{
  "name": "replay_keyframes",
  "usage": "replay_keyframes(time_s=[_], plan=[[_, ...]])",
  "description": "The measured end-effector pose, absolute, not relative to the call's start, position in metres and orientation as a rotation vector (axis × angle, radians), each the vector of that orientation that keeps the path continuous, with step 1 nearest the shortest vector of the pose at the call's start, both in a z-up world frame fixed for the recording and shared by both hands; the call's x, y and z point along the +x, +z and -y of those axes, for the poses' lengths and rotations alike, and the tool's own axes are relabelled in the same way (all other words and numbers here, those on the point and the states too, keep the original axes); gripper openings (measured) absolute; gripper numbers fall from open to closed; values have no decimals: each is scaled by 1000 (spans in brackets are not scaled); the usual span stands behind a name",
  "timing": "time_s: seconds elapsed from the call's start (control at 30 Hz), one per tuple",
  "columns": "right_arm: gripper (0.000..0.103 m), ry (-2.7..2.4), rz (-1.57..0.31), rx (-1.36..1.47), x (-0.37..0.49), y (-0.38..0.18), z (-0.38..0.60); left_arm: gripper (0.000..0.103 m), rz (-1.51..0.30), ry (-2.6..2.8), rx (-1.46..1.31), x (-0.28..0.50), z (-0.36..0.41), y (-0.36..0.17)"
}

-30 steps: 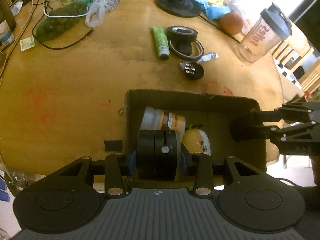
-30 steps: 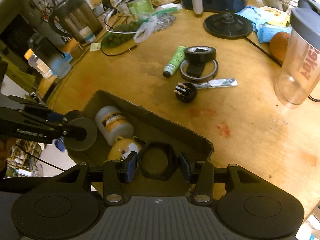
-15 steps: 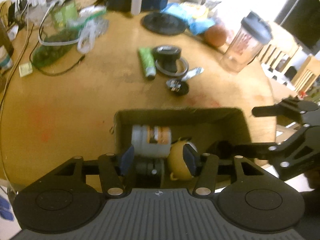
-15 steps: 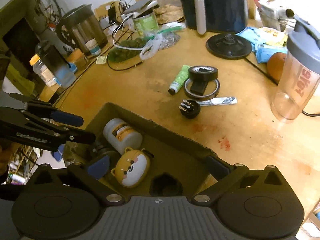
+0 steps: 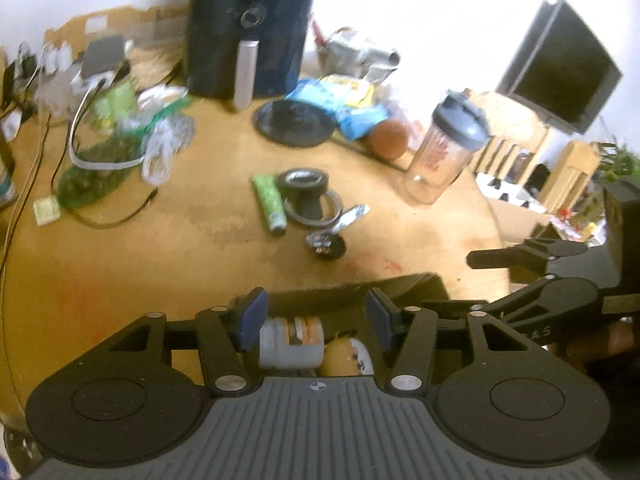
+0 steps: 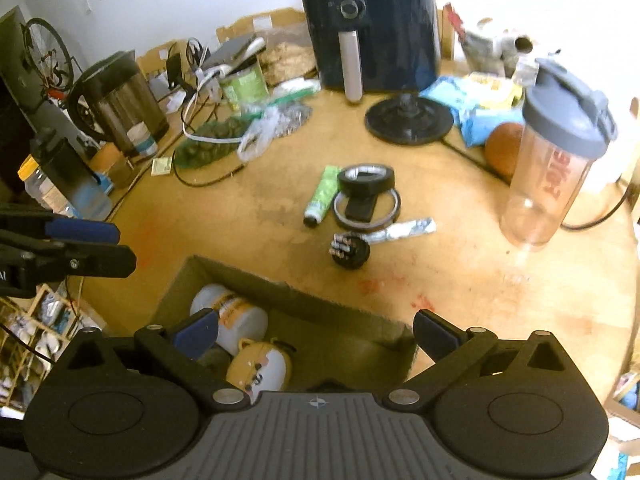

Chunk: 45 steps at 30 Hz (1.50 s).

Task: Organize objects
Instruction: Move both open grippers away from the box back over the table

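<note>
Left wrist view shows the left tool (image 5: 316, 322) above the near end of a cardboard box (image 5: 356, 294), its blue pads parted with nothing pressed between them; its jaws have just been opening. Seen below it inside the box lie a white jar with an orange label (image 5: 291, 342) and, touching it at 3 o'clock, a yellow-and-white cartoon-faced case (image 5: 349, 358). At 3 o'clock in this view the right tool (image 5: 520, 276) reaches in from the edge, fingers spread.

Right wrist view has the right tool (image 6: 316, 334) over the same box (image 6: 320, 304), jaws spread as wide as they go and empty; they too have just been opening. The white jar (image 6: 230, 314) and the cartoon case (image 6: 258, 366) sit in the box's 9 o'clock half, with a dark item beside them that is too hidden to name. The left tool (image 6: 92, 244) enters at 9 o'clock.

On the wooden worktop (image 6: 240, 216) beyond the box, at 12 o'clock, lie a black round plug piece (image 6: 350, 252), a foil wrapper (image 6: 404, 230), a green tube (image 6: 322, 196), and a black tape roll (image 6: 366, 179) resting on a flat ring (image 6: 367, 210). A clear shaker bottle (image 6: 554, 172) stands at 2 o'clock, well apart from the box.
</note>
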State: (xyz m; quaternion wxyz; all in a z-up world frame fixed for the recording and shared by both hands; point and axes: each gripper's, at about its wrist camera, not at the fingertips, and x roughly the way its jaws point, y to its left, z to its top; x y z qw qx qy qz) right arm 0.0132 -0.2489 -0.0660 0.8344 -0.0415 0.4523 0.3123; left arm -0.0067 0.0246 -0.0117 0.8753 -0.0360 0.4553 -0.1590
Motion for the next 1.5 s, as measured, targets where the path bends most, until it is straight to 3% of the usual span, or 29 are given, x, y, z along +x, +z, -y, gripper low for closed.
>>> replay_keyframes(time_s=[0.5, 0.57, 0.6, 1.5], plan=[[103, 523, -858, -64, 6, -37, 237, 56, -822, -466, -33, 17, -23, 13], [103, 503, -841, -92, 4, -35, 235, 72, -806, -465, -28, 17, -24, 14], [103, 491, -837, -104, 3, -35, 234, 74, -794, -457, -29, 16, -24, 15], [103, 498, -892, -99, 70, -67, 265, 73, -979, -210, -79, 75, -23, -36]])
